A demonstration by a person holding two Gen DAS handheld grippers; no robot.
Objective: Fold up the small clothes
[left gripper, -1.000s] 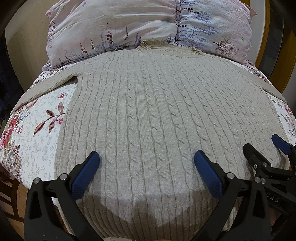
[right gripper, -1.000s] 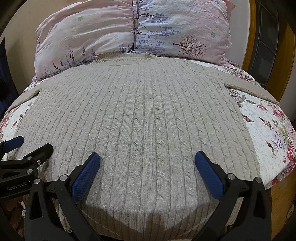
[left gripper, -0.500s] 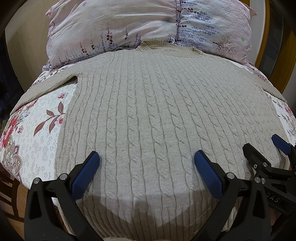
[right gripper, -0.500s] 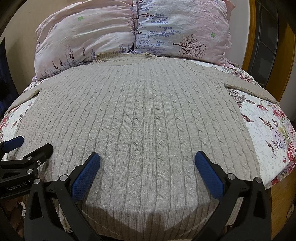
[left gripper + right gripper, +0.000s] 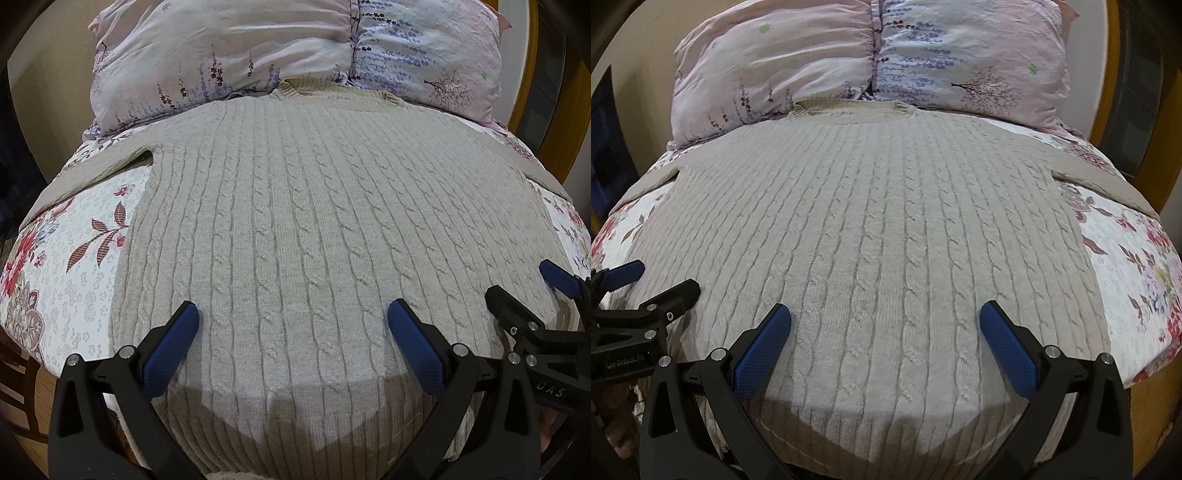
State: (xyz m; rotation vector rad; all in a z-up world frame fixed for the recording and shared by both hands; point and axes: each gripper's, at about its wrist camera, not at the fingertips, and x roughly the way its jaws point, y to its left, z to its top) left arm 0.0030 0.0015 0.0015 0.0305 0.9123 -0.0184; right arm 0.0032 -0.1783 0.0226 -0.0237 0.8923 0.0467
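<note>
While the beige cable-knit sweater lies flat and unfolded across the bed, collar at frame top by the pillows, left gripper and right gripper hover, jaws spread and empty; no fold begun.

black plastic arms on the left hand-held gripper, blue textured pads, silver screws. the right hand-held gripper looks the same.

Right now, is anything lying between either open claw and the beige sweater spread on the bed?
Nothing visible does. The left claw and right claw both hang open directly over the sweater, whose knit surface is bare. The pillows sit beyond its collar, out of the way.
</note>
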